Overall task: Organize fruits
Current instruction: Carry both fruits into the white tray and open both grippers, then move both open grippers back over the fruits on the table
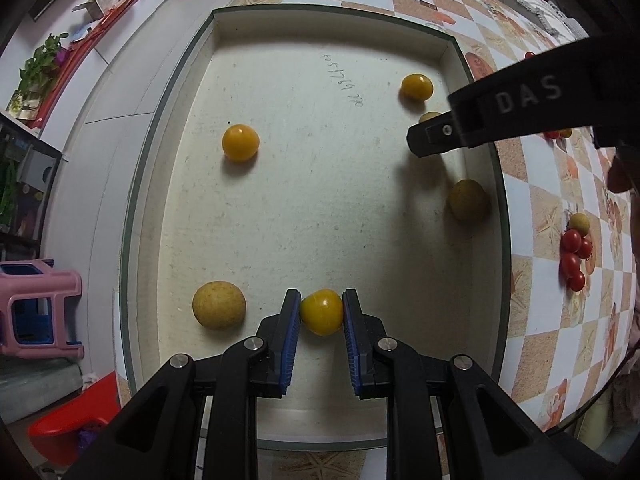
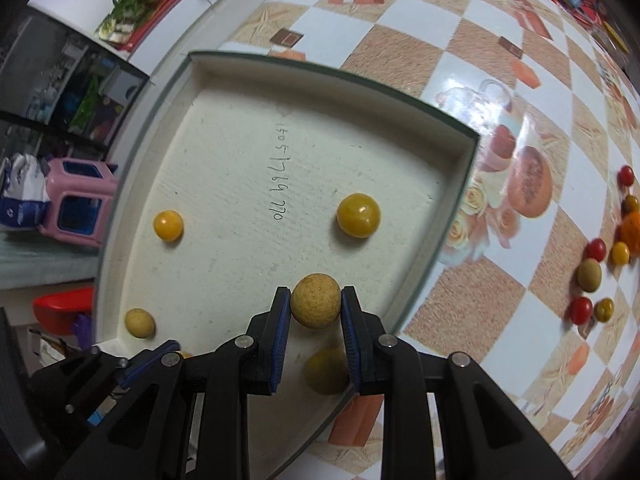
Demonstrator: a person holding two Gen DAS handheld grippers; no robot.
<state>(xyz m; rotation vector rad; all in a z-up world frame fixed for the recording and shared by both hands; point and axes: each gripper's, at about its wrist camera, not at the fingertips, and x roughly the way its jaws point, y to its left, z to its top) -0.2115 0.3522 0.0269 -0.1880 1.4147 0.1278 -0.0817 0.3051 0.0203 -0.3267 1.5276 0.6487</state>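
My left gripper is clamped on one yellow tomato, my right gripper on one tan fruit, both over the tray. Four red tomatoes sit outside on the tablecloth.

The white tray has a wide bare floor at its centre, open to an approach from above. Loose fruit rings that gap: a yellow fruit at ten o'clock, a tan fruit at seven, another tan fruit at three. The raised walls block sideways entry.
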